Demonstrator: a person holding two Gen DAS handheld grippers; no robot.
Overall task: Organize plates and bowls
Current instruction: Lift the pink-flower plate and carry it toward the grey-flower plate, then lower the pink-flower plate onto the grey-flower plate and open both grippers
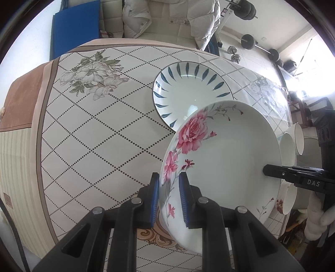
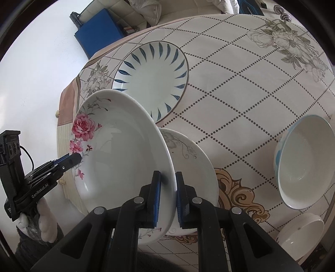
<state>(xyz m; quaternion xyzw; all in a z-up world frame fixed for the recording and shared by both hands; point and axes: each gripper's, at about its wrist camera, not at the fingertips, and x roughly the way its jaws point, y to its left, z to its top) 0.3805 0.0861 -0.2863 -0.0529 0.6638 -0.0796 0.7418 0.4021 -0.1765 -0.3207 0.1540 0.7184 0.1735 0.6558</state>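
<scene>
A white plate with pink roses (image 1: 226, 154) is held tilted above the table by both grippers. My left gripper (image 1: 169, 186) is shut on its rim at the flower side. My right gripper (image 2: 168, 186) is shut on the opposite rim of the rose plate (image 2: 123, 154). A plate with blue leaf strokes (image 1: 188, 92) lies flat on the table beyond it, also in the right wrist view (image 2: 152, 81). A white plate with a grey floral print (image 2: 188, 159) lies on the table under the held plate.
A white bowl with a blue outside (image 2: 305, 163) and a smaller white bowl (image 2: 301, 232) stand at the right of the table. Bowls (image 1: 293, 140) show at the right edge of the left wrist view. The tablecloth (image 1: 94, 136) has a diamond pattern. A sofa with a white jacket (image 1: 167, 18) stands behind.
</scene>
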